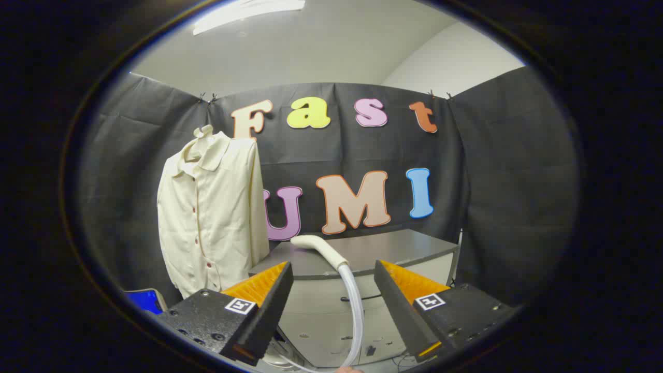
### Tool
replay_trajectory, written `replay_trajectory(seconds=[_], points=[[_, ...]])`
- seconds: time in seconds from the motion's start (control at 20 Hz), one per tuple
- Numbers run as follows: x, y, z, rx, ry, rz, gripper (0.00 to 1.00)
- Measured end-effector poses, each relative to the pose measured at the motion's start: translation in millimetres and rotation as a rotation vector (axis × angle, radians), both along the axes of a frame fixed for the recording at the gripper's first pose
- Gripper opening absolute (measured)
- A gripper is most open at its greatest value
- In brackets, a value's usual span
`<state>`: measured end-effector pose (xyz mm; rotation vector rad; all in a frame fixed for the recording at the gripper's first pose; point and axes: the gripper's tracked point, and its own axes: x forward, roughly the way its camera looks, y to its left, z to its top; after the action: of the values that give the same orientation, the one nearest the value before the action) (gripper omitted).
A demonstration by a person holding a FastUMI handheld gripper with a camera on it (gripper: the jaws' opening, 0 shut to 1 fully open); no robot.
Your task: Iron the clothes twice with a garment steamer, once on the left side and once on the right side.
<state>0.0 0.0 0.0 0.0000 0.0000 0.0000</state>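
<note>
Gripper view. The gripper (334, 298) occupies the lower centre of the frame with its two fingers (269, 305) spread wide apart; nothing is held between them and neither finger touches anything. Only the forward parts of the fingers are visible; their bases are cut off at the bottom of the frame.

The garment steamer head (318, 247) lies on the near edge of a grey cabinet (393, 248), just beyond the fingers and slightly left of the gap's centre. Its nozzle points toward the left of the frame. A pale translucent hose (356, 311) drops from the head, passes down through the open gap between the fingers without contact, and curls out of sight at the bottom of the frame; where it ends cannot be made out.

The cream shirt (210, 212) hangs upright in the left half of the frame, beyond the left finger and just beside the cabinet's left end. Its collar and a row of small dark buttons face forward; what it hangs from is hidden under the collar, and its lower hem is partly covered by the left finger.

A blue object (145, 301) shows at lower left, mostly cut off and not identifiable. Cabinet drawer fronts (331, 321) appear between the fingers, partly masked by the hose. A ceiling light (248, 13) sits at upper left.
</note>
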Motion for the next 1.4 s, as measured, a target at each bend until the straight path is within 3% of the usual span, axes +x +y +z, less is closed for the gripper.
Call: replay_trajectory(seconds=[0.6, 1.4], points=[[6.2, 7.1, 12.6, -0.003, 0.005, 0.026, 0.96], [70.9, 45.0, 32.2, -0.049, 0.045, 0.095, 0.96]])
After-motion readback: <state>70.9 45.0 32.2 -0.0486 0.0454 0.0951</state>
